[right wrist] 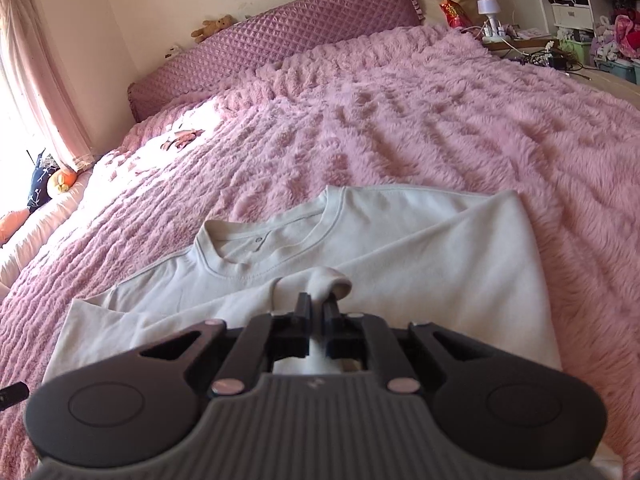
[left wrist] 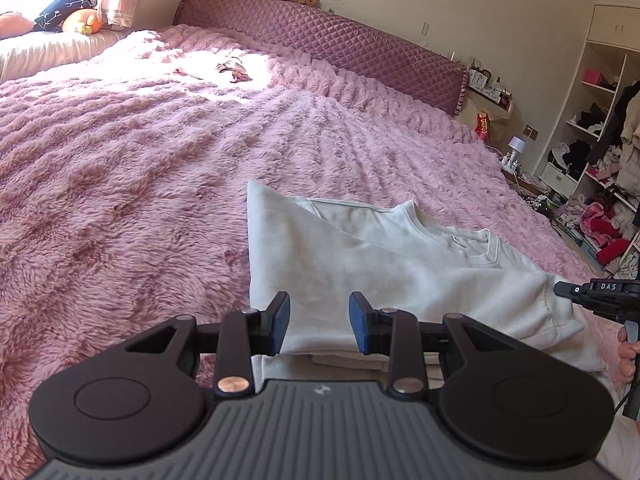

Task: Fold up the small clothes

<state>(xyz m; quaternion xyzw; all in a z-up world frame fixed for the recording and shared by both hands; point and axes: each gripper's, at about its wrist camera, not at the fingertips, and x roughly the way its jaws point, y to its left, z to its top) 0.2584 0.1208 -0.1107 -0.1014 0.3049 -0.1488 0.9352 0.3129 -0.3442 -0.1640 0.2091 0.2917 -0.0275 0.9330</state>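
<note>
A white sweatshirt (left wrist: 380, 264) lies on the pink fluffy bedspread (left wrist: 120, 160), collar away from me, its left side folded over the body. My left gripper (left wrist: 319, 322) is open and empty just above the shirt's near left part. My right gripper (right wrist: 317, 306) is shut on a pinched bunch of the sweatshirt (right wrist: 400, 248), a sleeve end, lifted a little over the shirt's body. The right gripper also shows at the right edge of the left wrist view (left wrist: 560, 289).
A quilted purple headboard (left wrist: 320, 40) runs along the far side of the bed. Small items (left wrist: 232, 70) lie in the sunlit patch far up the bedspread. Cushions (left wrist: 80, 20) lie by the window. Cluttered shelves (left wrist: 600, 160) stand beyond the bed's right side.
</note>
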